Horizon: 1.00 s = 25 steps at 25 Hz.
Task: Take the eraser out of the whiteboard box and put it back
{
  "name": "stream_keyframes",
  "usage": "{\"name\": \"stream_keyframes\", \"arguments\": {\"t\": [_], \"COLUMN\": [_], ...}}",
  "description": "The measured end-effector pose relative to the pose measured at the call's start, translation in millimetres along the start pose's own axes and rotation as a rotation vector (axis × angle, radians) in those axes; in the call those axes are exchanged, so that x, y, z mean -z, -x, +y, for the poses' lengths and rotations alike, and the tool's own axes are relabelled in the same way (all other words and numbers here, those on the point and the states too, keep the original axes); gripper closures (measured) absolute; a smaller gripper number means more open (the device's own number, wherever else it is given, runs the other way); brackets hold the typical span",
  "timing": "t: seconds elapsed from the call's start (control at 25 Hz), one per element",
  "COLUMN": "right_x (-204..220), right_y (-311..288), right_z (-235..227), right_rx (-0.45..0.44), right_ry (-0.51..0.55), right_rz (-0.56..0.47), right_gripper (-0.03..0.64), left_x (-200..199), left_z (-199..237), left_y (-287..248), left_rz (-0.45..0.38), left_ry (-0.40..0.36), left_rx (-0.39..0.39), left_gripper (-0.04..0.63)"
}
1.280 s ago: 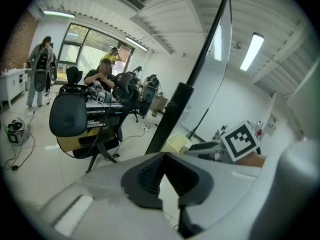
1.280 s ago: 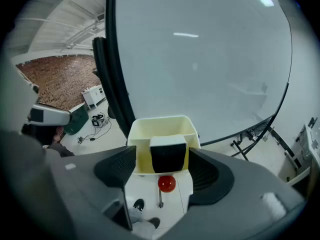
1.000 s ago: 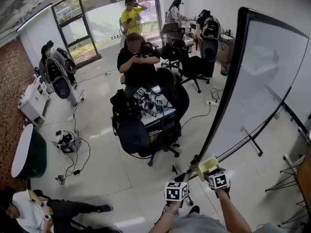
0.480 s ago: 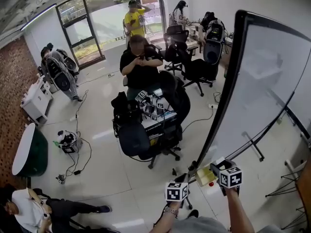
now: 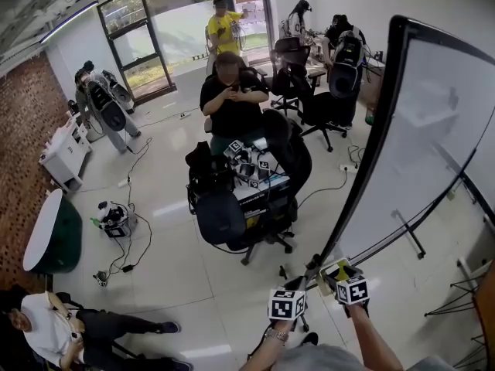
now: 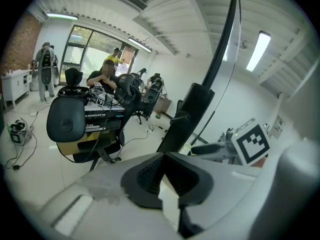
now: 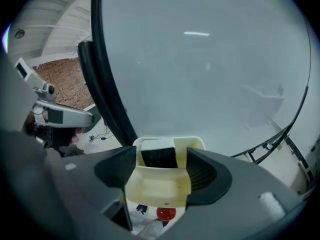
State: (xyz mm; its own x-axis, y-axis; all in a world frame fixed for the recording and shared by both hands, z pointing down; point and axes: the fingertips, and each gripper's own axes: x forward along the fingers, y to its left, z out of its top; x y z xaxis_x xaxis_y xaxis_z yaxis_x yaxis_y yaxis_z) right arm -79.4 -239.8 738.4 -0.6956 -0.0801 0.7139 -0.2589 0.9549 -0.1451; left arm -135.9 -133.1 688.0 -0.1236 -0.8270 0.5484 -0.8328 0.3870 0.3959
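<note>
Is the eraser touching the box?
Touching. The right gripper view shows the eraser standing inside the far compartment of the box, with the box's walls close around it.

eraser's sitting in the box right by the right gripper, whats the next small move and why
Probably ease the right gripper a little further forward until its pads squarely flank the eraser, then close. Its jaws are opening and press on nothing. The eraser stands in the far end of the whiteboard box, near the jaw tips, with a gap on either side.
</note>
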Motion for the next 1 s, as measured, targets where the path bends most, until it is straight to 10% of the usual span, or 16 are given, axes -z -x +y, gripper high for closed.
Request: {"name": "stream_keyframes", "arguments": {"t": [0.16, 0.24, 0.56, 1.0], "right_x": [-18, -18, 13, 73], "right_y": [25, 33, 33, 73], "right_z": [-4, -7, 33, 90], "right_rx": [0.056, 0.092, 0.039, -0.114], "right_ry": [-0.01, -0.032, -0.085, -0.018], "right_rz": [-0.063, -0.08, -0.018, -0.022], "right_gripper": [0.323, 0.612, 0.612, 0.612], "left_x": [4, 7, 23, 101], "left_z": [-1, -4, -22, -50], "left_y": [0, -2, -5, 25], "left_rz": [0.005, 0.013, 0.031, 0.044], "left_ry": [0.002, -0.002, -0.03, -0.033], "left_rx": [0.007, 0.018, 0.067, -0.085], "left_gripper": [0.592, 0.592, 0.592, 0.592]}}
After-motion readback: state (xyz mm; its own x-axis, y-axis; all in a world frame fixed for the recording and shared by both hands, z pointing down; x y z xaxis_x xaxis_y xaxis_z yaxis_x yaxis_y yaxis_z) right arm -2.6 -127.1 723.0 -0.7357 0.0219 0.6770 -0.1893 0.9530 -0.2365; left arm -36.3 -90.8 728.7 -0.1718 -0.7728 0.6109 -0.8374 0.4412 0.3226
